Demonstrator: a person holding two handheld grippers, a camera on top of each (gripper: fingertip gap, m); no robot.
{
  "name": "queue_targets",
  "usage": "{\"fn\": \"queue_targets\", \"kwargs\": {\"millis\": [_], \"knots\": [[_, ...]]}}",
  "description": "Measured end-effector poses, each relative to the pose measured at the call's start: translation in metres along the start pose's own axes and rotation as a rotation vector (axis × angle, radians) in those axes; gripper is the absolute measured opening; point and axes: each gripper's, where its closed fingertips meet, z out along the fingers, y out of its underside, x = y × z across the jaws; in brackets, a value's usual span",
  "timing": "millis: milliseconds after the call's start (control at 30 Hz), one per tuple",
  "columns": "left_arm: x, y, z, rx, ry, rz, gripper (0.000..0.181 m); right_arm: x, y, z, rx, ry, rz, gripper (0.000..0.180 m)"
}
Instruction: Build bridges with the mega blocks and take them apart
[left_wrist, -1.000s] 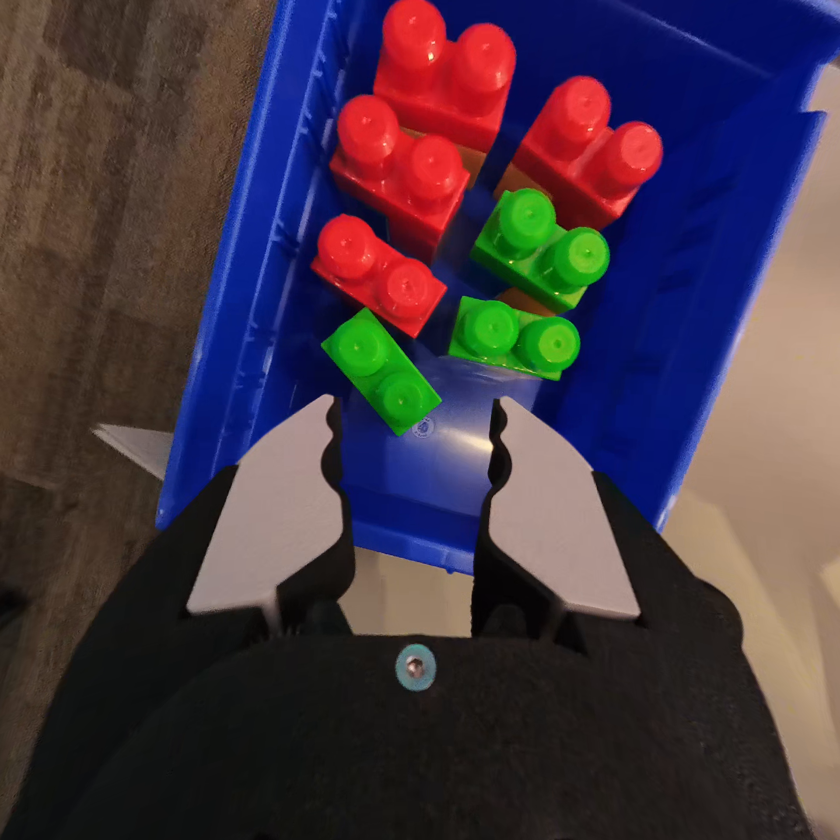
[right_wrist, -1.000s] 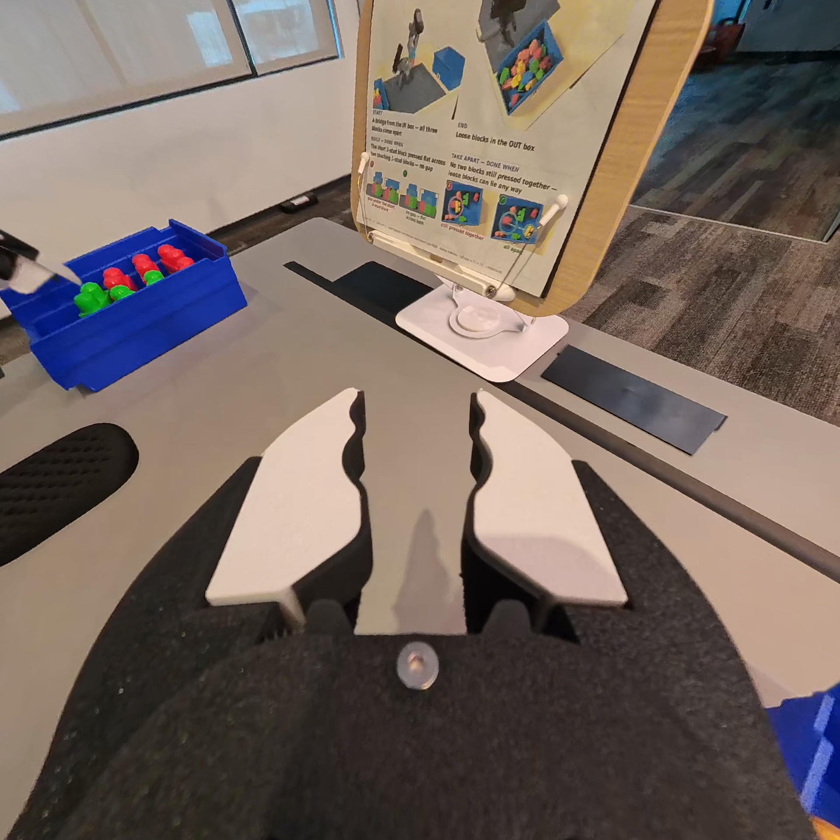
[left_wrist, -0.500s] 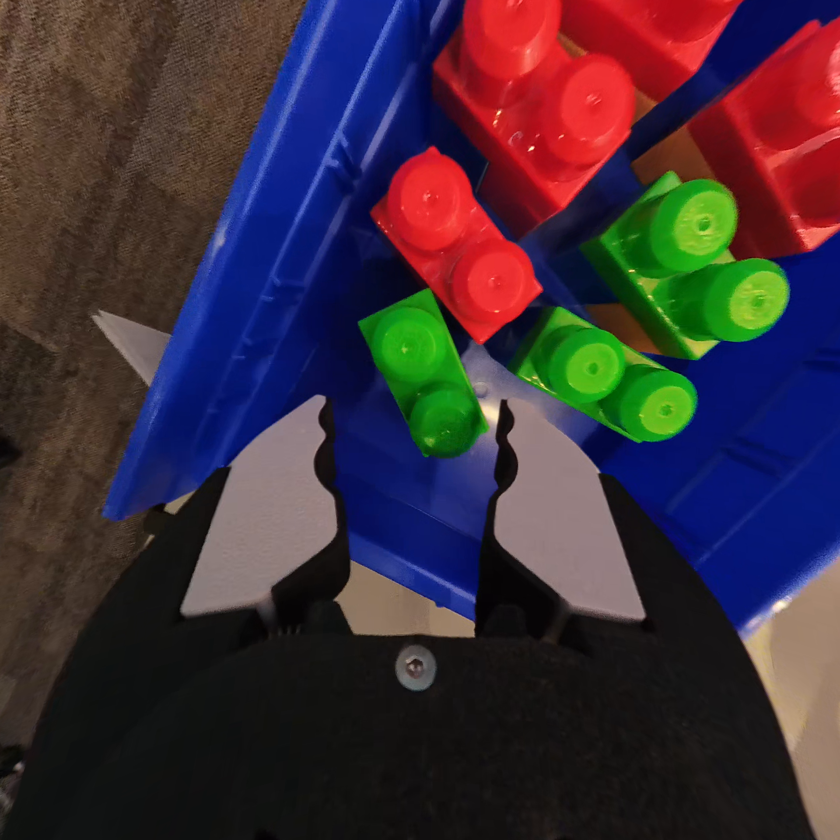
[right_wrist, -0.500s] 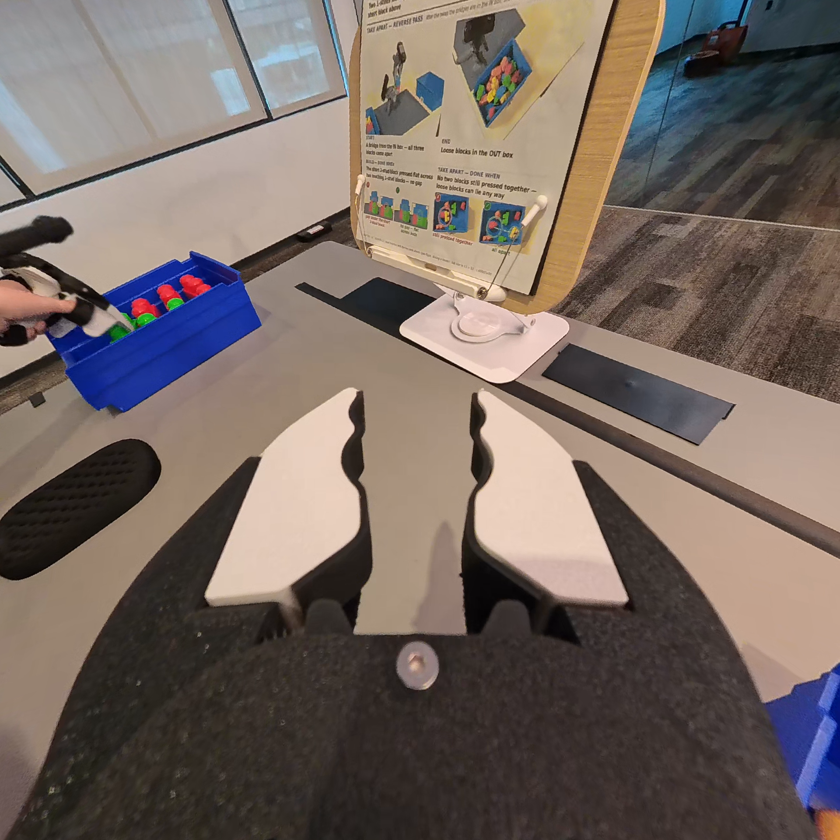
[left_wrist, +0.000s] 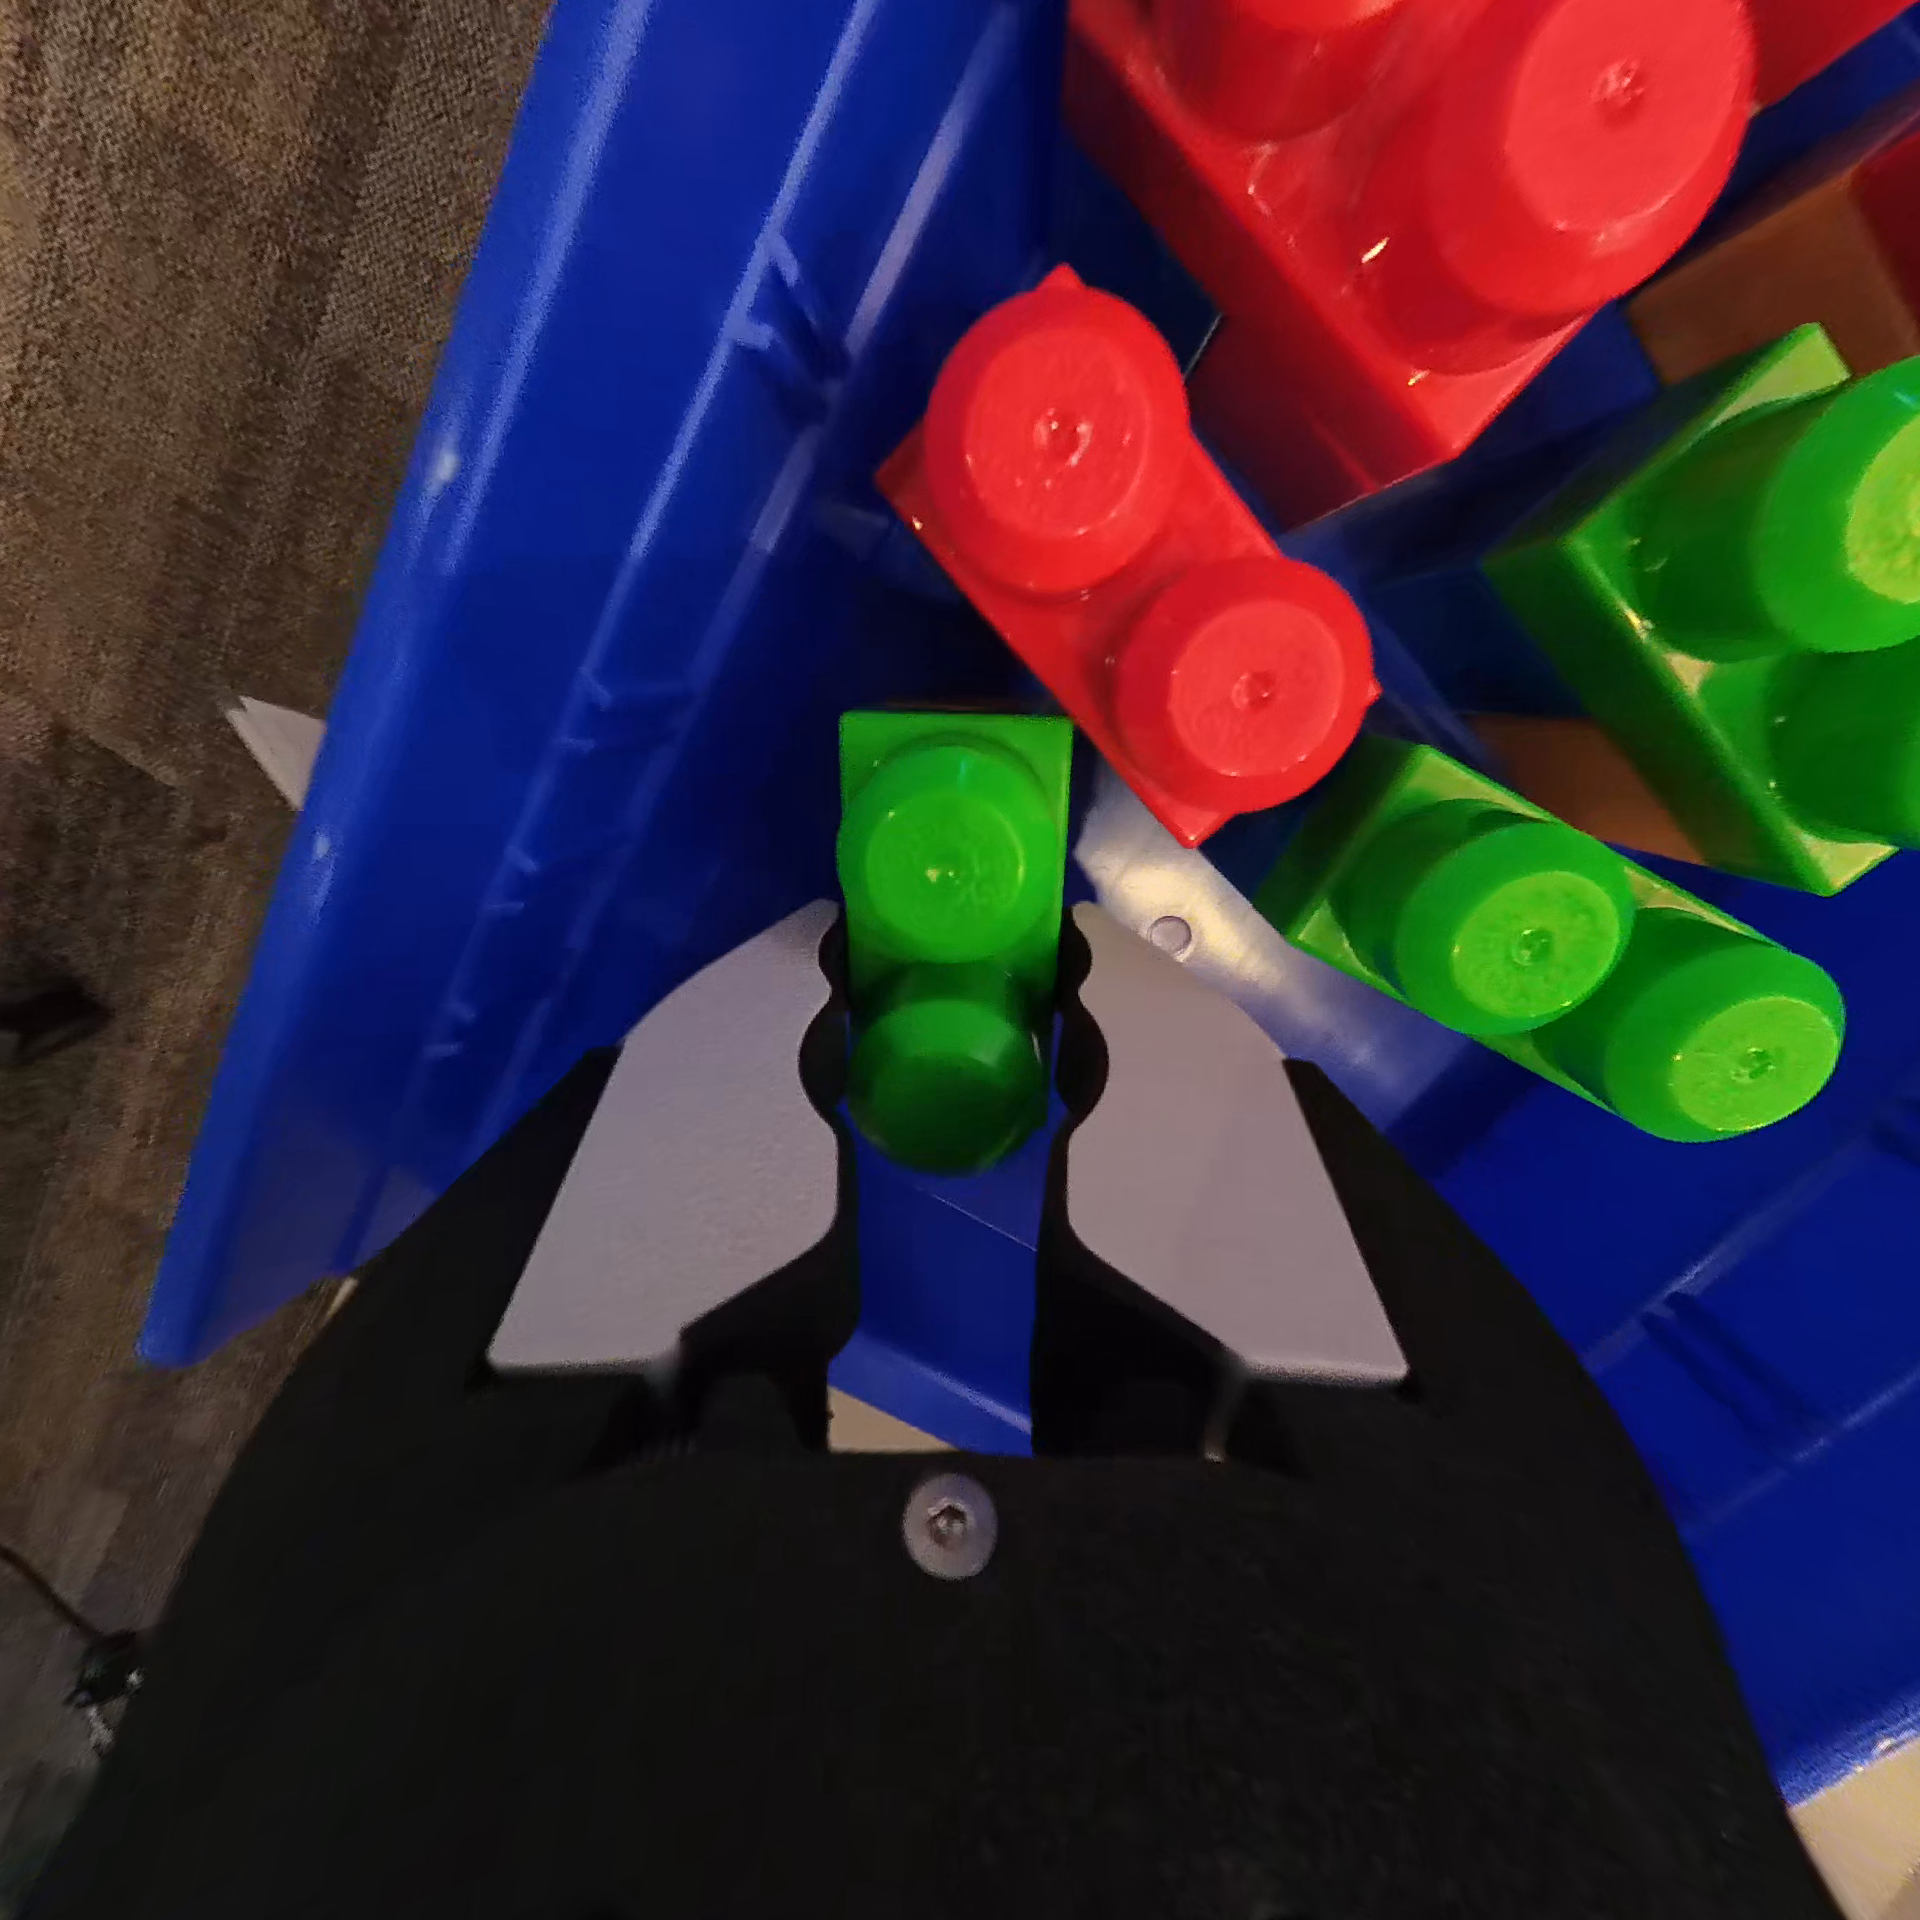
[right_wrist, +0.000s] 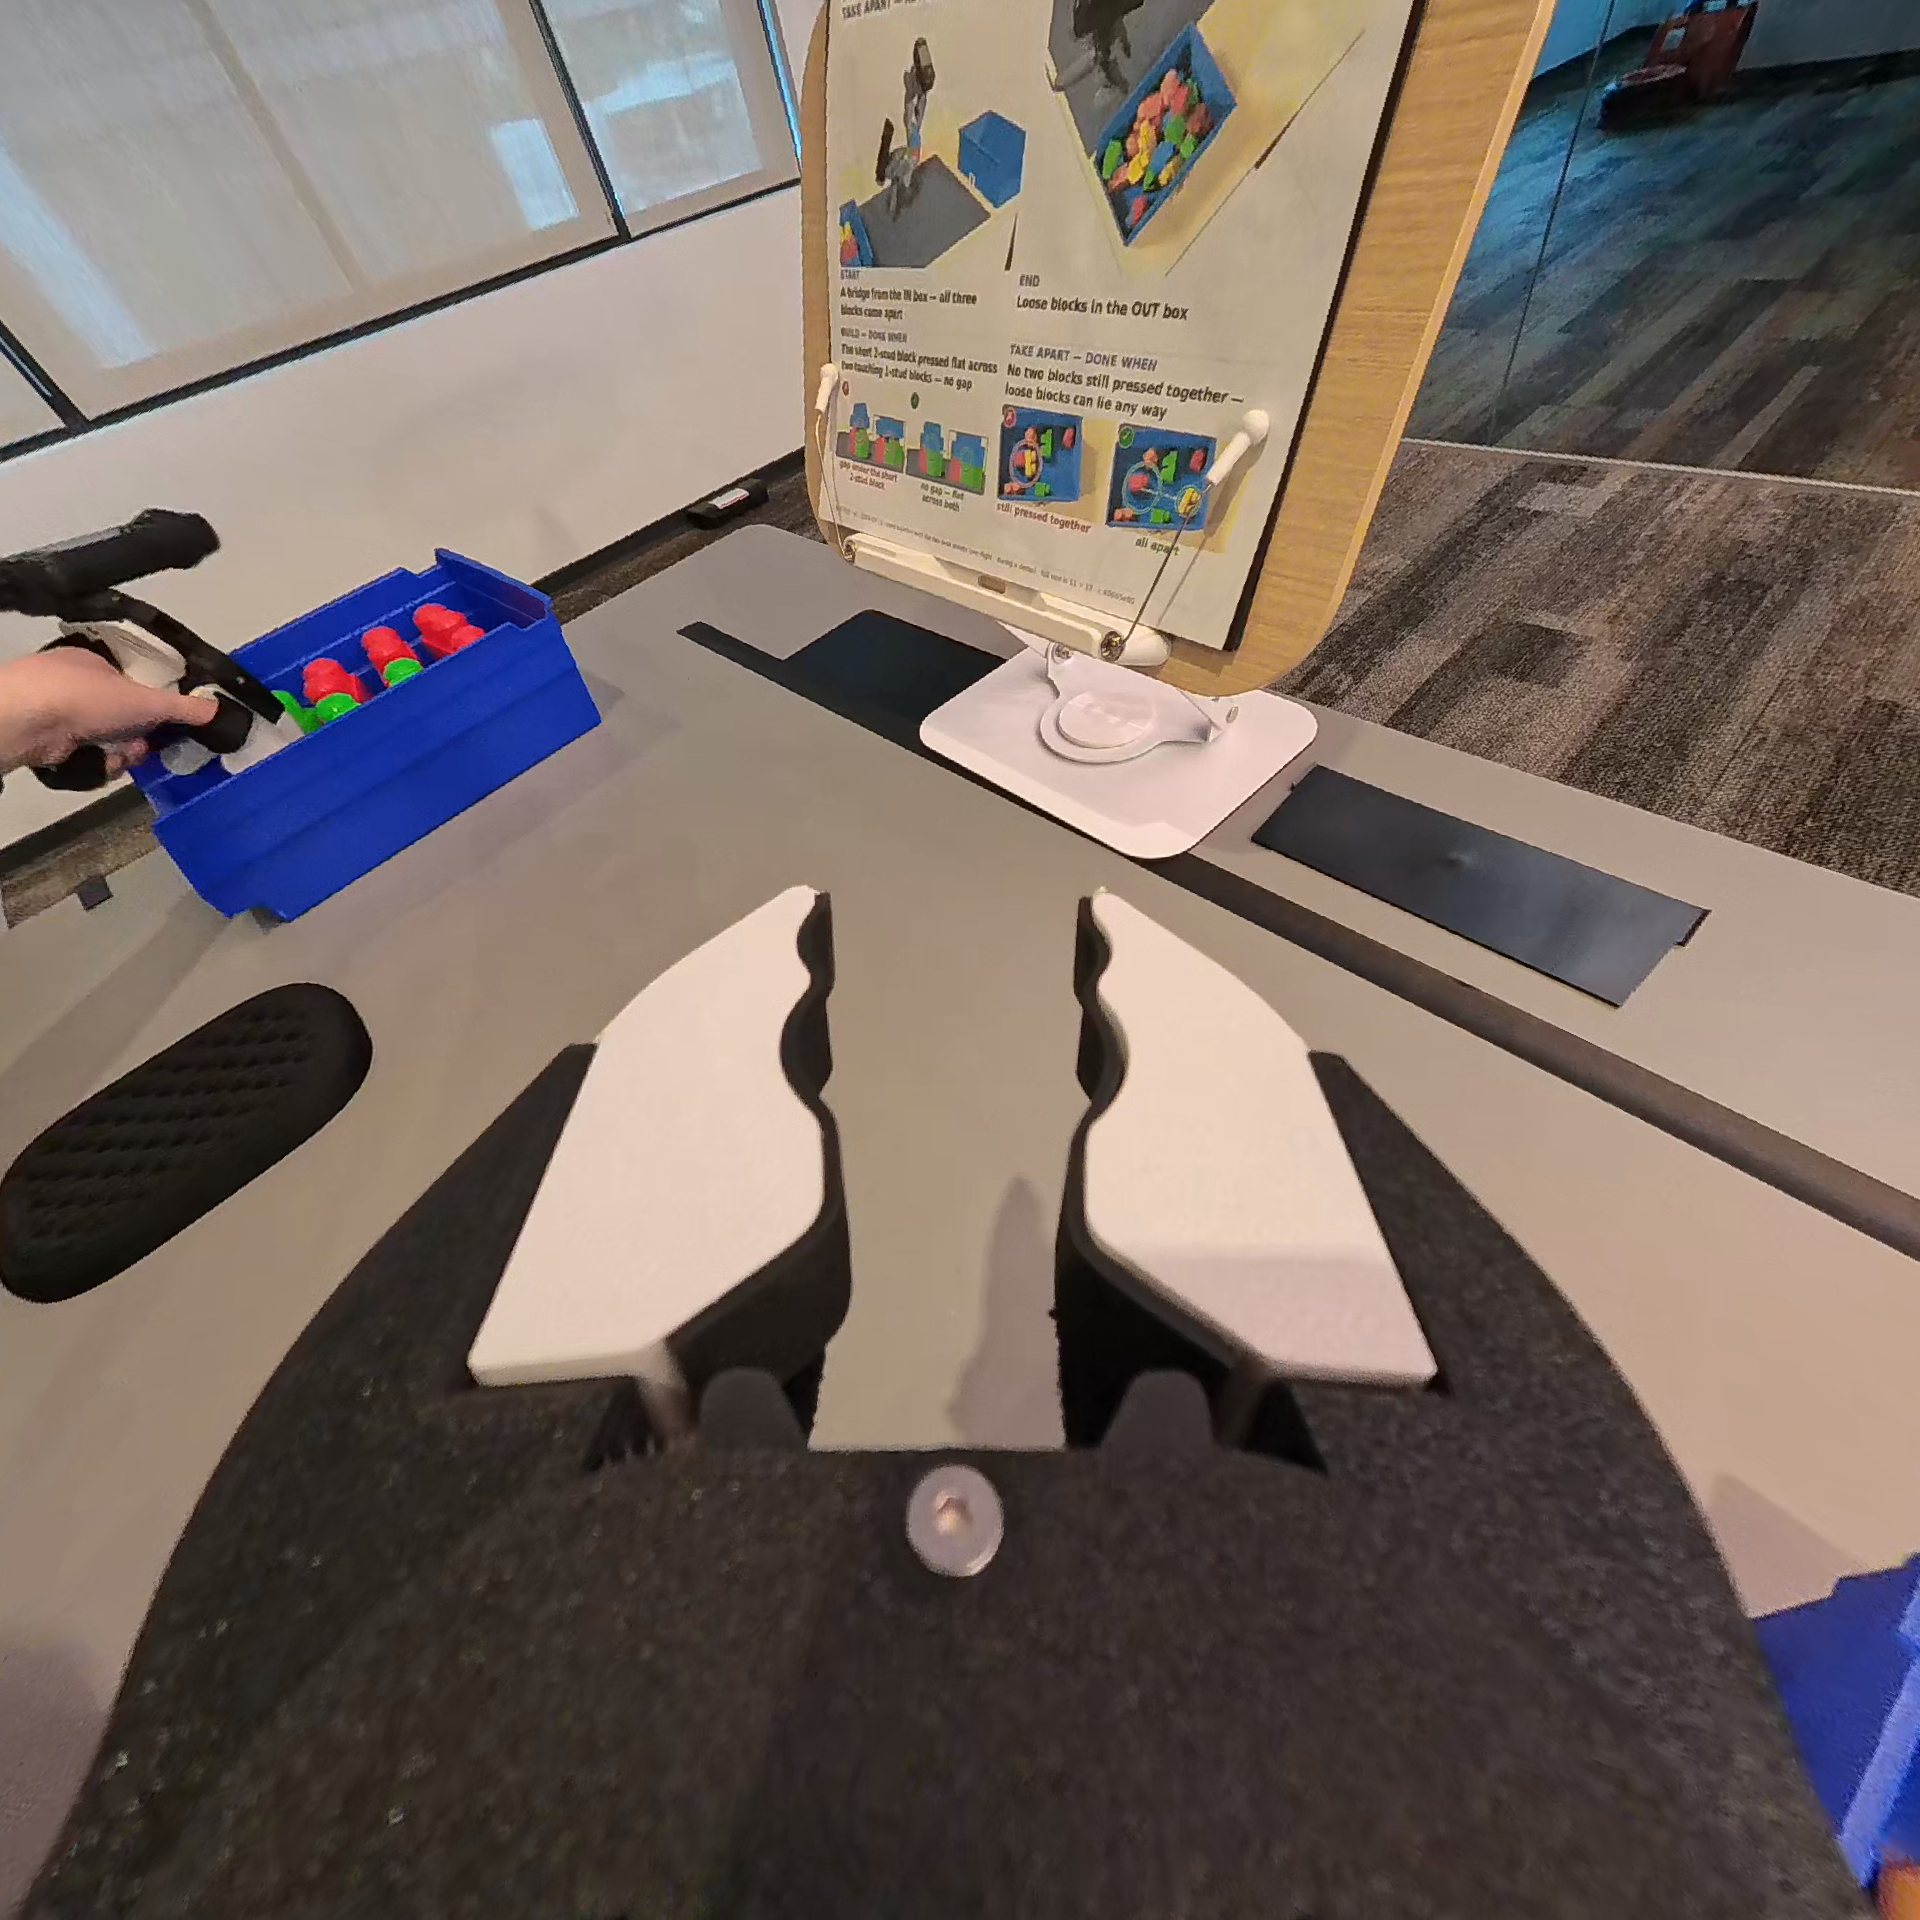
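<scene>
Between the left gripper (left_wrist: 951, 925) fingertips sits a flat green two-stud block (left_wrist: 951, 940); both pads press its long sides at the near stud, so it reads as clamped, block resting low in the blue bin (left_wrist: 582, 665). Grip along the narrow width likely chosen because the fingers fit there. Red flat block (left_wrist: 1127, 566) touches or nearly touches the green one's far corner; second green block (left_wrist: 1558, 945) lies just to the right. Bin wall close on the left, so straight up looks the freest exit. Right gripper (right_wrist: 951, 914) hangs empty, fingers apart, over bare grey table (right_wrist: 727, 831), well away from the bin; ample room there for building.
</scene>
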Motion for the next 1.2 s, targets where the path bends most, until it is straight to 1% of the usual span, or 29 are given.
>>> {"fn": "queue_targets", "kwargs": {"millis": [167, 300, 367, 467, 533, 600, 633, 700, 800, 867, 967, 1000, 1067, 1133, 1200], "knots": [[0.003, 0.004, -0.002, -0.002, 0.080, 0.036, 0.037, -0.001, 0.004, 0.005, -0.029, 0.000, -0.008, 0.044], [0.011, 0.015, -0.011, -0.017, 0.246, 0.057, 0.037, -0.005, 0.005, 0.009, -0.042, -0.006, -0.019, 0.044], [0.013, 0.013, -0.025, 0.028, 0.325, 0.067, 0.037, -0.007, 0.005, 0.011, -0.047, -0.010, -0.025, 0.044], [0.015, 0.007, -0.062, 0.123, 0.401, 0.127, 0.037, -0.013, 0.004, 0.016, -0.059, -0.016, -0.042, 0.044], [0.023, -0.002, -0.102, 0.233, 0.453, 0.201, 0.036, -0.017, 0.003, 0.020, -0.067, -0.017, -0.061, 0.044], [0.042, -0.005, -0.149, 0.345, 0.513, 0.290, 0.036, -0.026, -0.002, 0.025, -0.058, -0.030, -0.085, 0.043], [0.059, -0.004, -0.175, 0.411, 0.564, 0.345, 0.036, -0.034, -0.006, 0.028, -0.044, -0.057, -0.097, 0.043], [0.110, 0.012, -0.226, 0.512, 0.728, 0.489, 0.036, -0.059, -0.019, 0.035, 0.016, -0.157, -0.114, 0.043], [0.200, 0.062, -0.287, 0.605, 1.004, 0.723, 0.036, -0.116, -0.045, 0.040, 0.167, -0.435, -0.083, 0.042], [0.257, 0.104, -0.315, 0.637, 1.173, 0.878, 0.036, -0.150, -0.059, 0.038, 0.240, -0.602, -0.029, 0.042], [0.331, 0.157, -0.340, 0.685, 1.346, 1.052, 0.036, -0.190, -0.069, 0.031, 0.282, -0.758, -0.023, 0.046], [0.351, 0.173, -0.347, 0.694, 1.402, 1.107, 0.036, -0.197, -0.071, 0.028, 0.294, -0.776, -0.034, 0.050], [0.387, 0.200, -0.354, 0.702, 1.484, 1.201, 0.036, -0.201, -0.080, 0.020, 0.342, -0.750, -0.055, 0.058], [0.414, 0.217, -0.359, 0.714, 1.549, 1.248, 0.036, -0.193, -0.089, 0.009, 0.400, -0.679, -0.069, 0.064], [0.431, 0.231, -0.367, 0.690, 1.665, 1.253, 0.036, -0.174, -0.095, 0.002, 0.431, -0.575, -0.057, 0.066]]}}
